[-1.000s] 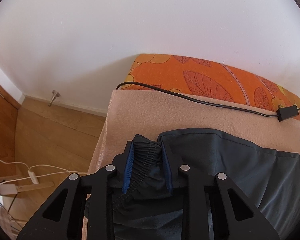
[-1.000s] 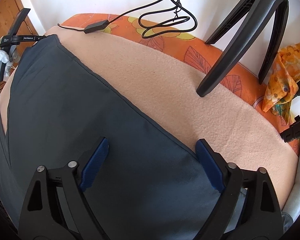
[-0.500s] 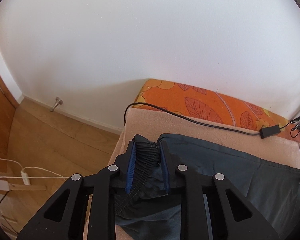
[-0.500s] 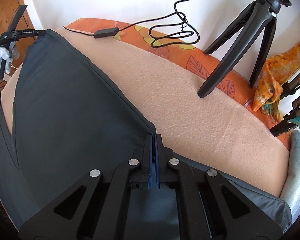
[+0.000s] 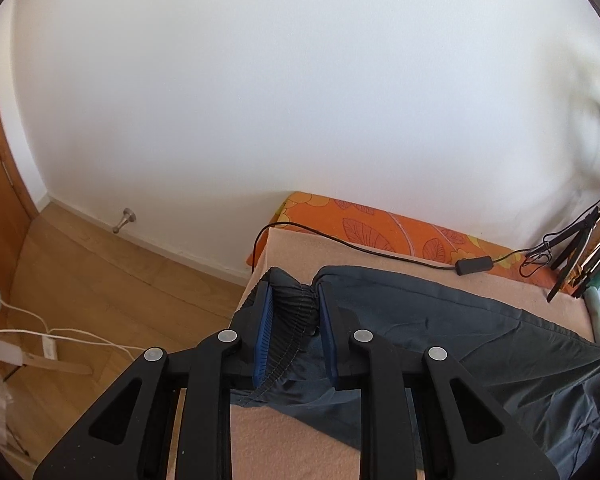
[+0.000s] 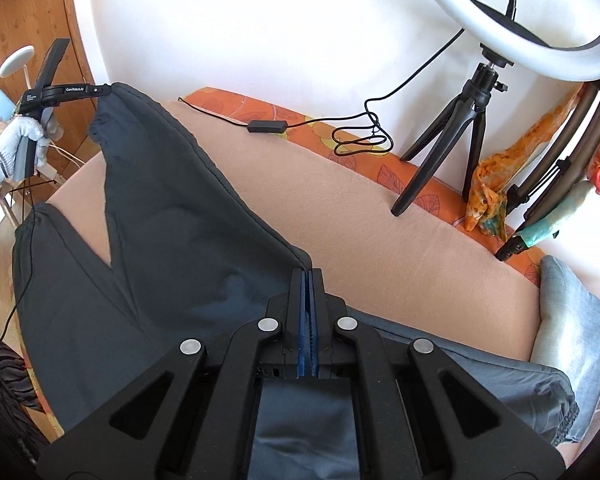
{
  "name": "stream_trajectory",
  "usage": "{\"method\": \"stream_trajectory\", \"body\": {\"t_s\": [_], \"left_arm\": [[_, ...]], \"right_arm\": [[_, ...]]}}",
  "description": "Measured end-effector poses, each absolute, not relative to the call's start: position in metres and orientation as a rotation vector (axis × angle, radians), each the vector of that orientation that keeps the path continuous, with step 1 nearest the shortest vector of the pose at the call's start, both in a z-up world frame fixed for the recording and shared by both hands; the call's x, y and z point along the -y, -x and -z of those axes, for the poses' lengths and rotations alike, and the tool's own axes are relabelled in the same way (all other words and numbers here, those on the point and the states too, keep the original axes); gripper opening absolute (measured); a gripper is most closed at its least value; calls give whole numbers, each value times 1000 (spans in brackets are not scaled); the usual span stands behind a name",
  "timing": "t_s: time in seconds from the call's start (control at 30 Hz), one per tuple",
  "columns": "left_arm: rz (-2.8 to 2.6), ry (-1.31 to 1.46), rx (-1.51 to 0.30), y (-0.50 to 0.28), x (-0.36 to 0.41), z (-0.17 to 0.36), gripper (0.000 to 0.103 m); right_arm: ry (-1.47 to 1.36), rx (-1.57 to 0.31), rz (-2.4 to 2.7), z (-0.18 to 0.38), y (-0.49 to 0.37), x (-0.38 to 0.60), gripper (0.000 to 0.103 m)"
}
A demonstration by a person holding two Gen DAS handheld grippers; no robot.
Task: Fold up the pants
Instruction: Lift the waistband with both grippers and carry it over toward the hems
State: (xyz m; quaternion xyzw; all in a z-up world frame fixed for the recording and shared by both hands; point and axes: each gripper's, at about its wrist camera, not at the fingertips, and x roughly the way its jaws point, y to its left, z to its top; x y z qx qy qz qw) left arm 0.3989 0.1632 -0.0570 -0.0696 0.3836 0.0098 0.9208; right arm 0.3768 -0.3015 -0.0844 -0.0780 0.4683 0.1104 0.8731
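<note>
Left wrist view: left gripper (image 5: 293, 334) pinches the gathered waistband of the dark pants (image 5: 440, 320), lifted above the beige blanket (image 5: 300, 440). Right wrist view: right gripper (image 6: 309, 292), jaws pressed together, clamps the pants (image 6: 160, 248) edge, fabric stretching leftward to the other tool.

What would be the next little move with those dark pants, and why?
Probably carry the lifted edge across toward the near side and lay it on the other half. The left gripper clamps the bunched waistband, the right gripper is shut on the far edge of the pants, which hang raised above the beige blanket.
</note>
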Motion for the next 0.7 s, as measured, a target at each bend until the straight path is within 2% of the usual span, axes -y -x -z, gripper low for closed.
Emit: {"method": "stream_trajectory", "body": {"t_s": [0.3,0.7], "left_arm": [[4,202,-707,-309,-186,38,20],[39,213,-735,-198,-197,89,20]], "right_arm": [[169,-942,-288,56,-286,278,2],[191,-966,-348,76,-170,231,2]]}}
